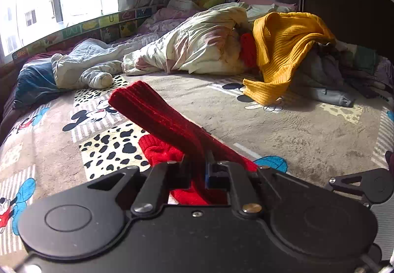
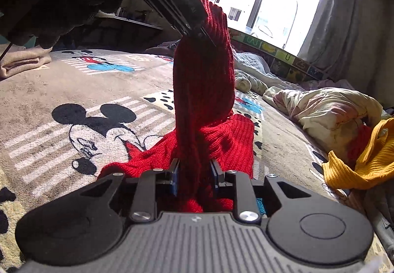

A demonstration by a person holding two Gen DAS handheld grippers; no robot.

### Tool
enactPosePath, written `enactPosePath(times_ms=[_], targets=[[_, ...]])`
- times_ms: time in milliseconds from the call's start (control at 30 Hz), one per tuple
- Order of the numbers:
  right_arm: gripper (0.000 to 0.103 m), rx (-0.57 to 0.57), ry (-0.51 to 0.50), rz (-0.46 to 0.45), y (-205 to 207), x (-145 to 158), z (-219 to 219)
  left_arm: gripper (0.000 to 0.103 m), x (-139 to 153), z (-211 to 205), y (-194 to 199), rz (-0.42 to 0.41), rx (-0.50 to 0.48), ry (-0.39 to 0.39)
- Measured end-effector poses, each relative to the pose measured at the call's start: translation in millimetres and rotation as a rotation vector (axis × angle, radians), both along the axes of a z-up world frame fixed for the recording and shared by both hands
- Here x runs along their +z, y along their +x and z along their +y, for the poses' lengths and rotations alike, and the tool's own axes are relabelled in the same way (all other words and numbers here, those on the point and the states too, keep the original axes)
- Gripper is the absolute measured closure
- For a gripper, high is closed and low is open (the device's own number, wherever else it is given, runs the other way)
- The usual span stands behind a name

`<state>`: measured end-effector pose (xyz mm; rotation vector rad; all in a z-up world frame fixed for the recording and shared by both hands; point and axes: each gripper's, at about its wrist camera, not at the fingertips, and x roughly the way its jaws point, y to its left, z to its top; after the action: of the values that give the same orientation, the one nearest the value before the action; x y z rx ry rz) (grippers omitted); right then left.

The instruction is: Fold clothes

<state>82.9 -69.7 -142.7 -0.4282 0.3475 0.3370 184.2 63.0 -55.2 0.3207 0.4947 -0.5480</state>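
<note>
A red knit garment [image 1: 157,115] is held above the Mickey Mouse blanket [image 1: 283,130] on the bed. My left gripper [image 1: 199,169] is shut on one end of it, and a ribbed band sticks out ahead. My right gripper [image 2: 195,172] is shut on the red garment [image 2: 204,91], which rises as a taut strip to the left gripper [image 2: 197,27] at the top of the right wrist view. The rest of the garment lies bunched on the blanket below [image 2: 221,145].
A yellow knit sweater [image 1: 285,51] drapes over a clothes pile [image 1: 327,71] at the back right. A crumpled cream duvet [image 1: 197,46] and a pale quilt [image 1: 86,68] lie along the window side. A dark headboard [image 1: 344,2] stands behind. A folded beige cloth [image 2: 22,61] lies at the left.
</note>
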Motion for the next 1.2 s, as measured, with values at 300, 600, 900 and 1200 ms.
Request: enactPosePath(times_ms=[300, 600, 900, 1200], targets=[[0.063, 0.086, 0.276, 0.075, -3.1, 33.3, -40.9, 0.096, -18.1, 30.6, -28.3, -0.006, 0.021, -0.043], [0.064, 0.037, 0.149, 0.269, 89.0, 4.6, -48.1, 0.096, -17.0, 29.9, -40.5, -0.018, 0.02, -0.103], [0.078, -0.008, -0.153, 0.157, 67.6, -13.5, -49.5, 0.096, -22.4, 29.4, -38.9, 0.003, 0.037, -0.146], [0.074, 0.105, -0.205, 0.184, 60.6, -6.0, -33.8, 0.096, -14.9, 23.5, -40.2, -0.006, 0.02, -0.161]])
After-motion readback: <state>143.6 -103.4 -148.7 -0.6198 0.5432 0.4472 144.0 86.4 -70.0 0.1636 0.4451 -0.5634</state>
